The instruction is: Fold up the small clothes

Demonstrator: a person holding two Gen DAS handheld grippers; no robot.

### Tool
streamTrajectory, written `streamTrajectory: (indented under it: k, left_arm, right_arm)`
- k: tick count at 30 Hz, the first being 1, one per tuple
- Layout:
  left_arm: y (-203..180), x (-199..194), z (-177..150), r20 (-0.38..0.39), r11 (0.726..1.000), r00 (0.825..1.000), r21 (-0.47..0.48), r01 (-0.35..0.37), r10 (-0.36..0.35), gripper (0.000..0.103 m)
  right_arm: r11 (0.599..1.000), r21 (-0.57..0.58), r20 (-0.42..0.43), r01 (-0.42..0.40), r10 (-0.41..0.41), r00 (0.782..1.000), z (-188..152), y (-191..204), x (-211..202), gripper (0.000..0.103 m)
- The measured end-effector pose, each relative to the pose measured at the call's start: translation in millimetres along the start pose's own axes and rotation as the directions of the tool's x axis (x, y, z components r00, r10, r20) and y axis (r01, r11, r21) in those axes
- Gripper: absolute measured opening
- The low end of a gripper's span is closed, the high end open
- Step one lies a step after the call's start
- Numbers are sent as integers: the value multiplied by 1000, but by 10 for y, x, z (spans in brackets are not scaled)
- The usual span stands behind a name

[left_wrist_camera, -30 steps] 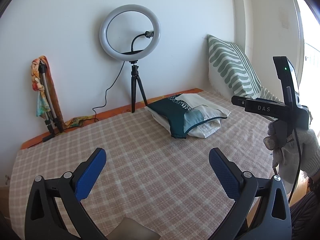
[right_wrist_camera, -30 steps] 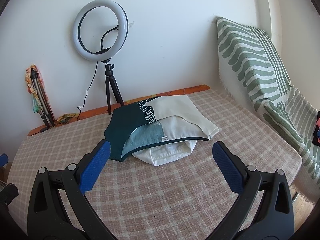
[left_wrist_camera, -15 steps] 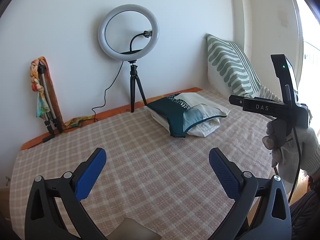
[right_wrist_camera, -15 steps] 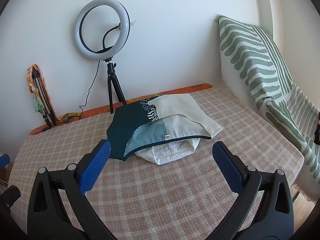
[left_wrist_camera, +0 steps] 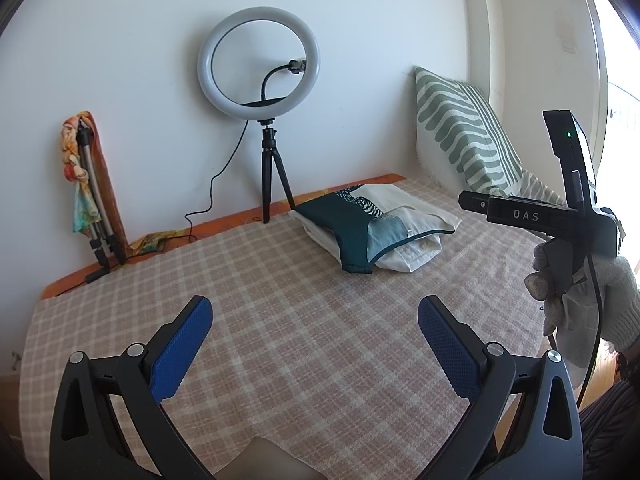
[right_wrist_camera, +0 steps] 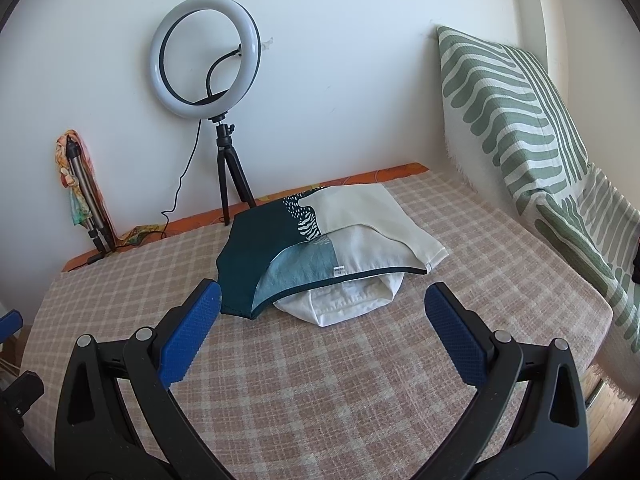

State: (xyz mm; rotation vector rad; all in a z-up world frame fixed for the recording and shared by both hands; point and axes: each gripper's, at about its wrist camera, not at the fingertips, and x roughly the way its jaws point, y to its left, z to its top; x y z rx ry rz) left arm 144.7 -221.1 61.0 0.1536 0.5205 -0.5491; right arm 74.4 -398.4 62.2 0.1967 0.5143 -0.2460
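A dark teal, light blue and cream garment lies folded on top of a white garment on the checked bedcover. The pile also shows in the left wrist view, far ahead and to the right. My right gripper is open and empty, just in front of the pile and above the cover. My left gripper is open and empty over bare cover, well short of the pile. The right gripper's body and gloved hand show at the right in the left wrist view.
A ring light on a black tripod stands at the wall behind the pile. A folded tripod wrapped in a colourful scarf leans at the back left. A green striped pillow leans at the right. The bed's edge runs along the right.
The right gripper has drifted slightly back and up from the pile. The left gripper has hardly moved. Both stay open and empty.
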Motion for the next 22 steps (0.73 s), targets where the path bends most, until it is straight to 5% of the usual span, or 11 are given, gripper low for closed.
streamTrajectory:
  k: [22]
  left_arm:
    - [89, -5, -47, -26, 1000, 999, -13, -19, 18, 102]
  right_arm:
    - [999, 41, -11, -33, 33, 999, -50, 34, 3, 103]
